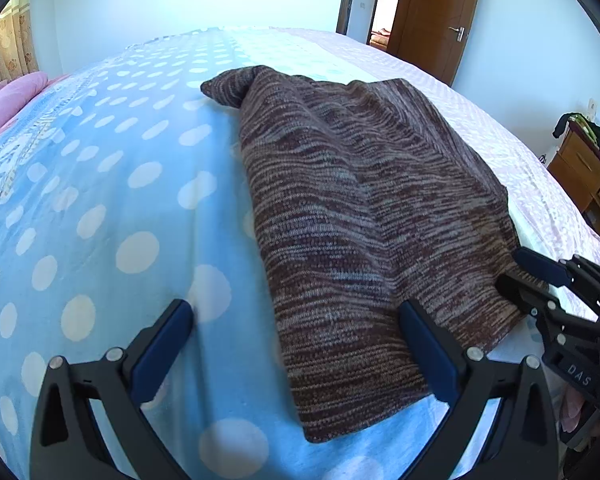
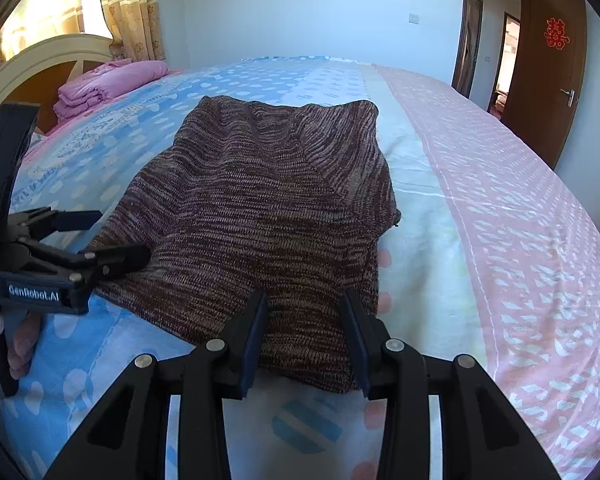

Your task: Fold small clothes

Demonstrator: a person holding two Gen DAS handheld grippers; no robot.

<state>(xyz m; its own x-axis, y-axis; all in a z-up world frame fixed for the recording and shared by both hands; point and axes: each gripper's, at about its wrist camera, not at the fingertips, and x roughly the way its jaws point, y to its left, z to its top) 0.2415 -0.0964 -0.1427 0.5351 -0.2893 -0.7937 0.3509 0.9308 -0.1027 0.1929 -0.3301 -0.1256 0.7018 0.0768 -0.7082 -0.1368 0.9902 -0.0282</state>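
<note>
A brown and grey knitted garment (image 1: pixel 364 208) lies partly folded on the bed; it also shows in the right wrist view (image 2: pixel 268 208). My left gripper (image 1: pixel 296 316) is wide open at the garment's near left edge, its right finger on the knit and its left finger on the bedspread. It appears in the right wrist view (image 2: pixel 120 236) at the left, open. My right gripper (image 2: pixel 306 304) is open over the garment's near right corner, fingers astride the hem. It appears in the left wrist view (image 1: pixel 520 268) at the right.
The bed has a blue polka-dot bedspread (image 1: pixel 100 220) and a pink patterned strip (image 2: pixel 500 220) on the right. Folded pink bedding (image 2: pixel 108 84) lies by the headboard. A wooden dresser (image 1: pixel 588 176) stands at the right, a brown door (image 1: pixel 432 16) beyond.
</note>
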